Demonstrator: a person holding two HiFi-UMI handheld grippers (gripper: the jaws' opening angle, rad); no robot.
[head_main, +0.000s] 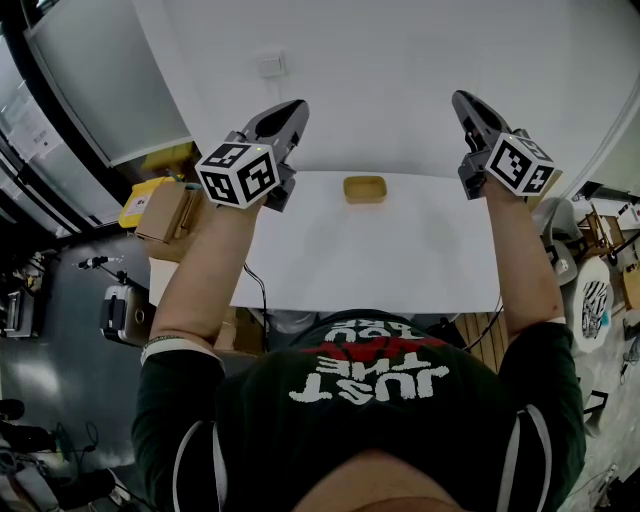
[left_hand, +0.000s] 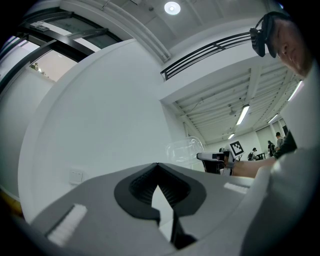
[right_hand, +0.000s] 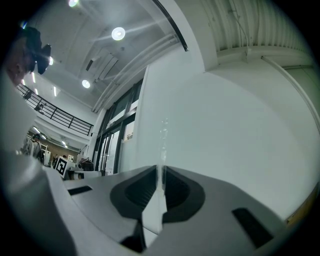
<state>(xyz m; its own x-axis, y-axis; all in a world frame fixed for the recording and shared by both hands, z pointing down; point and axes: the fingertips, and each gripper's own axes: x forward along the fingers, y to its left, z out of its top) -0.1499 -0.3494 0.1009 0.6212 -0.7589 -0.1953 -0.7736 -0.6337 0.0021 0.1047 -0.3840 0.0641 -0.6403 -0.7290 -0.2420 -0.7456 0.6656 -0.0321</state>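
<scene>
One white table (head_main: 400, 262), white wall (head_main: 380, 60), one yellow dish (head_main: 364, 188) between my fingers. My left gripper (head_main: 293, 106) is pressed together; the right gripper (head_main: 462, 99) pinches clear plastic (right_hand: 162, 131).

The head view looked steeply down from above the person's chest, with both forearms, the white table (head_main: 400, 250) and the floor on either side at arm's length. The left gripper view sat low behind the left gripper (left_hand: 158, 172) and tilted up at the white wall (left_hand: 100, 115) and the ceiling. The right gripper view sat the same way behind the right gripper (right_hand: 160, 172), also facing upward. All three views shared that wall. Each gripper view caught the other gripper at its inner edge. The clear plastic piece (left_hand: 185, 150) showed broadside in one and edge-on in the other.
</scene>
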